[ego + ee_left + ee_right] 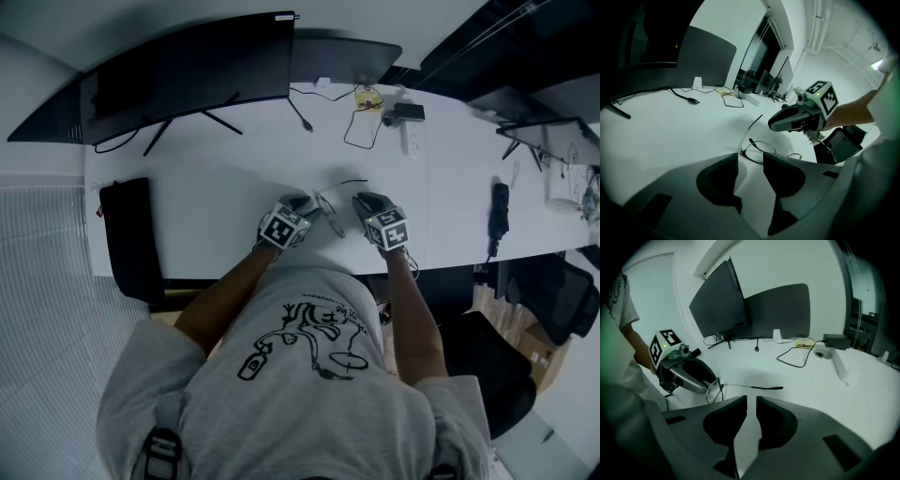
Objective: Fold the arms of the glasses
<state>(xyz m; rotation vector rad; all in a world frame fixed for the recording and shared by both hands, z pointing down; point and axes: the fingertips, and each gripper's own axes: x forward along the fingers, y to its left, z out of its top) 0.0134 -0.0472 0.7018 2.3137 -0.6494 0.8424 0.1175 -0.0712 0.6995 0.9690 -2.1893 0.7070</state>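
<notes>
Grey T-shirt [309, 375], its black print too blurred to read, is nearest. Beyond it, on the white counter [216, 187], the glasses [333, 208] lie at the person's twelve o'clock, one arm stretched out. The left gripper [307, 204] has its jaws apart, with the frame just past their tips. The right gripper [361, 202] has its jaws narrowly apart and empty. At eleven o'clock, farthest off, stands a black monitor [187, 75].

Glasses [331, 206] on white desk [216, 178], left gripper [307, 205], right gripper [365, 201] flanking
</notes>
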